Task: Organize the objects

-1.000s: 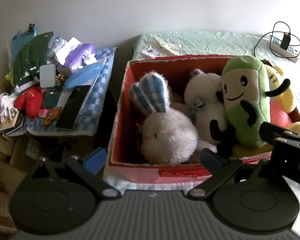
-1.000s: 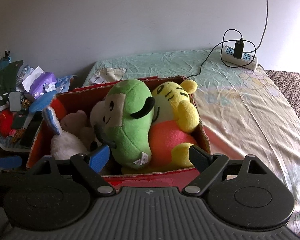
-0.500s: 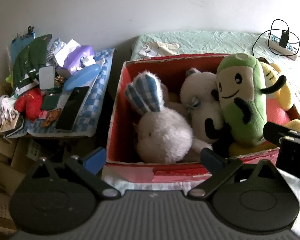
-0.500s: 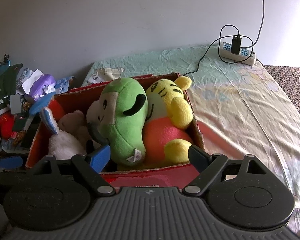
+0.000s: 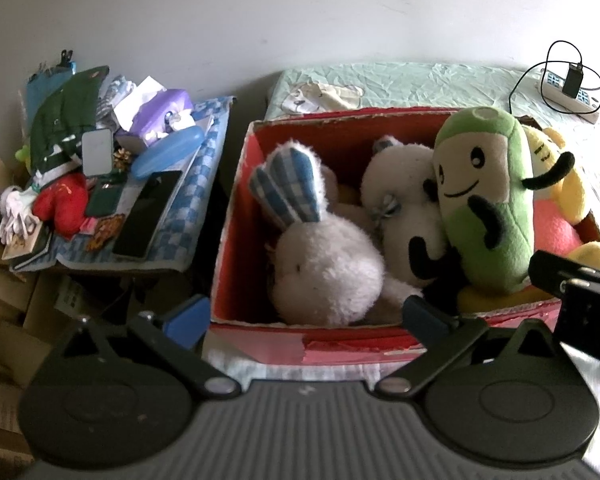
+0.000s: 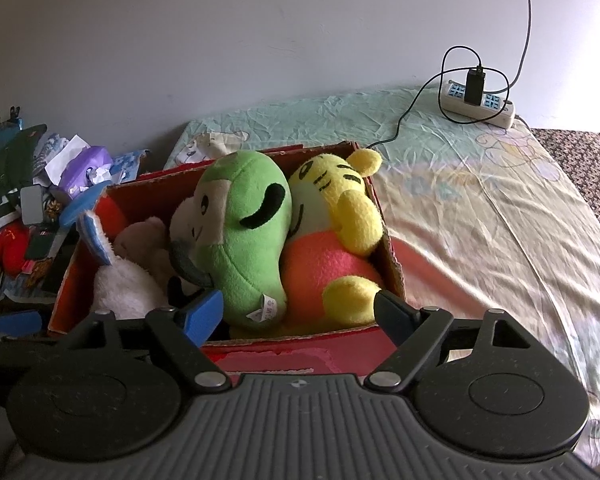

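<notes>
A red cardboard box [image 5: 339, 344] [image 6: 300, 354] on the bed holds several plush toys: a white rabbit [image 5: 323, 276] with blue checked ears, a white and black panda [image 5: 403, 200], a green avocado-like plush [image 5: 487, 200] [image 6: 244, 232], and a yellow tiger [image 6: 339, 208] on an orange plush. My left gripper [image 5: 303, 316] is open and empty in front of the box's near wall. My right gripper [image 6: 300, 312] is open and empty at the box's near edge, by the green plush; its body also shows in the left wrist view [image 5: 579, 300].
A cluttered side table [image 5: 112, 184] with a checked cloth, a phone, a tissue pack and a red item stands left of the box. A power strip [image 6: 475, 104] with a charger and cables lies at the bed's far right. Cardboard boxes [image 5: 8, 312] sit low at the left.
Both grippers have drawn back slightly from the box, still open. The toys have not moved.
</notes>
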Tool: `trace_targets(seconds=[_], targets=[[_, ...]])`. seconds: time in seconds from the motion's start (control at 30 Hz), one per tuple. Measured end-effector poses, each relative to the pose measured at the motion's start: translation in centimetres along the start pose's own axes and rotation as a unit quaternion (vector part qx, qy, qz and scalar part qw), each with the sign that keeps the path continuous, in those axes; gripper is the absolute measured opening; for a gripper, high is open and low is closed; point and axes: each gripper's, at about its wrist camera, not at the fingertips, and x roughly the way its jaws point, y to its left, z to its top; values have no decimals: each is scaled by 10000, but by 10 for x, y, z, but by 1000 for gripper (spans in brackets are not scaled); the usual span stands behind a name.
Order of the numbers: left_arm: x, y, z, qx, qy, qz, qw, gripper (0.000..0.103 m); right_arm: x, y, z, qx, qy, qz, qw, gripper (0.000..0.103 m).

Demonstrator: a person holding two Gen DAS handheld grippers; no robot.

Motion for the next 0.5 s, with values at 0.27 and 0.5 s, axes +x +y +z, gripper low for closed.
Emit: trace_targets(seconds=[0.27, 0.5], targets=[[1, -1, 2, 2, 37, -37, 10000, 103, -2, 0, 6, -83, -99, 32, 9999, 81], [-1, -4, 13, 12, -83, -9, 10000, 103, -1, -2, 16, -120, -171, -27, 9998, 81]])
